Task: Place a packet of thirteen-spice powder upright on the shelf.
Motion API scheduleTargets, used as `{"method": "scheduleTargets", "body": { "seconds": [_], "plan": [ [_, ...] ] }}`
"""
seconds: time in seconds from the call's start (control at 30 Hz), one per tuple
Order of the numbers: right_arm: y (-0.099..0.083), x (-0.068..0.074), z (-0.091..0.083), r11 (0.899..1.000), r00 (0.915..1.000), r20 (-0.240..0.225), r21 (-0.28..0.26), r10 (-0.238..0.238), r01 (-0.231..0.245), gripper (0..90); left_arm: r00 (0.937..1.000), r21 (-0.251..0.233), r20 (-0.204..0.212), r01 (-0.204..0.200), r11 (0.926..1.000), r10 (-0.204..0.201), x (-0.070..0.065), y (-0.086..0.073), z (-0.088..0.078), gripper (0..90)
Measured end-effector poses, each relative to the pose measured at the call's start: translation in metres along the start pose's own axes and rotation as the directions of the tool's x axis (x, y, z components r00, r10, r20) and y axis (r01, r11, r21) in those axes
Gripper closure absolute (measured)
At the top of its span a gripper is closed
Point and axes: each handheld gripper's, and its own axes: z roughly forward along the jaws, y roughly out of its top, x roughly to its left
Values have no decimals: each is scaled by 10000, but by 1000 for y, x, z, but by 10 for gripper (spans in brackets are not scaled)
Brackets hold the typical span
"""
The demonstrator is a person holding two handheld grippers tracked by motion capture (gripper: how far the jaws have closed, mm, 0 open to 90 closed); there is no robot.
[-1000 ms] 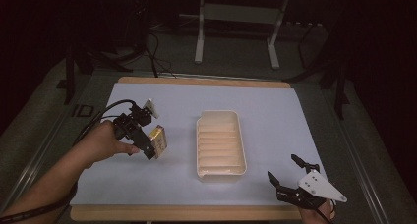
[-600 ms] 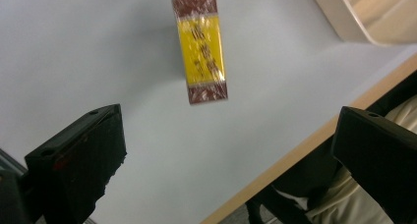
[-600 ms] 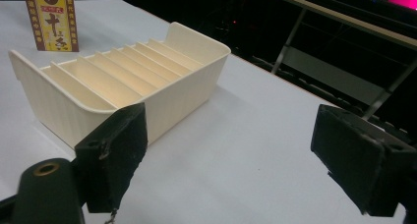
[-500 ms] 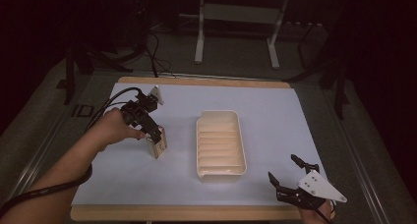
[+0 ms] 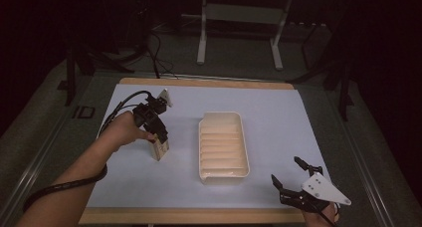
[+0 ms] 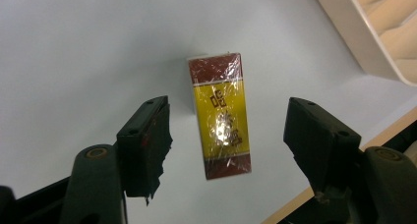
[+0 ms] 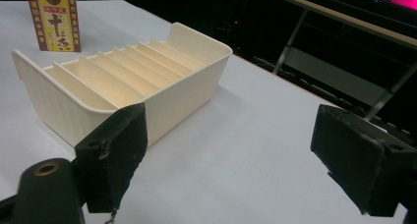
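High view: the left gripper [image 5: 160,137] hangs over a small box [image 5: 160,150] standing upright on the white table [image 5: 278,117], just left of the ribbed tray [image 5: 223,145] and apart from it. The right gripper [image 5: 291,179] rests near the table's front right corner, jaws spread, well away from the box.

Left gripper view: the box [image 6: 221,115], red and yellow under shiny film, stands between the jaws. They have just been closing, yet a gap shows on each side, so nothing is pinched.

Right gripper view: jaws wide apart and holding nothing; the tray [image 7: 128,81] lies ahead, the box [image 7: 54,18] behind its far corner.

The box looks light and stiff, probably thin card; the film may be slippery. Take it across the narrow sides, mid-height, gently
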Motion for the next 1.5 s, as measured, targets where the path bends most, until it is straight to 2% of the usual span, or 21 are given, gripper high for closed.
{"method": "scheduleTargets", "body": {
  "seconds": [0.27, 0.37, 0.47, 0.63, 0.7, 0.83, 1.0, 1.03, 1.17, 1.33, 1.4, 1.43, 1.47, 1.5],
  "plan": [
    [0, 0, 0, 10000, 10000, -76, -1, 15, -15, 140, 9998, 133, 82, 206, 9997, -207, 8, 3, 14, 405],
    [0, 1, 0, 10000, 10000, -82, -11, -2, 2, 140, 9999, 180, 62, 159, 9997, -160, 9, 4, 17, 443],
    [0, 1, 0, 10000, 10000, -98, 8, -6, 7, 140, 10000, 212, -30, -86, 9997, 87, 7, 5, 21, 497],
    [0, 1, 0, 10000, 9999, -130, 25, -28, 28, 140, 9999, 383, 86, -92, 9992, 89, 7, 6, 27, 509],
    [0, 1, 0, 10000, 9999, -130, 32, -40, 41, 140, 9999, 416, 94, -127, 9991, 123, 7, 6, 28, 541],
    [0, 1, 1, 9999, 9998, -195, 85, -56, 58, 140, 9987, 869, -36, -510, 9949, 515, 5, 6, 32, 602],
    [0, 1, 1, 9999, 9997, -192, 78, -117, 118, 140, 9963, 1027, -227, -804, 9915, 832, 2, 6, 33, 667],
    [0, 1, 1, 9999, 9997, -193, 108, -128, 130, 140, 9948, 1113, -368, -900, 9897, 946, 1, 7, 33, 675],
    [0, 1, 1, 9997, 9997, -141, 151, -181, 183, 143, 9930, 1335, -399, -1051, 9855, 1113, 0, 7, 32, 680],
    [0, 1, 2, 9997, 9997, -173, 167, -150, 153, 143, 9917, 1253, -277, -1210, 9847, 1254, 5, 3, 25, 681],
    [0, 1, 2, 9997, 9997, -189, 156, -165, 168, 143, 9879, 1248, -137, -1515, 9805, 1544, 5, 2, 23, 681],
    [0, 1, 2, 9998, 9997, -207, 129, -150, 152, 143, 9883, 1235, -50, -1508, 9808, 1526, 6, 1, 21, 682],
    [0, 1, 2, 9998, 9997, -214, 127, -144, 147, 143, 9850, 1243, -65, -1700, 9776, 1722, 6, 0, 20, 682],
    [0, 1, 2, 9998, 9997, -217, 135, -138, 141, 143, 9848, 1289, -33, -1718, 9767, 1737, 7, 0, 18, 683]
  ]
}}
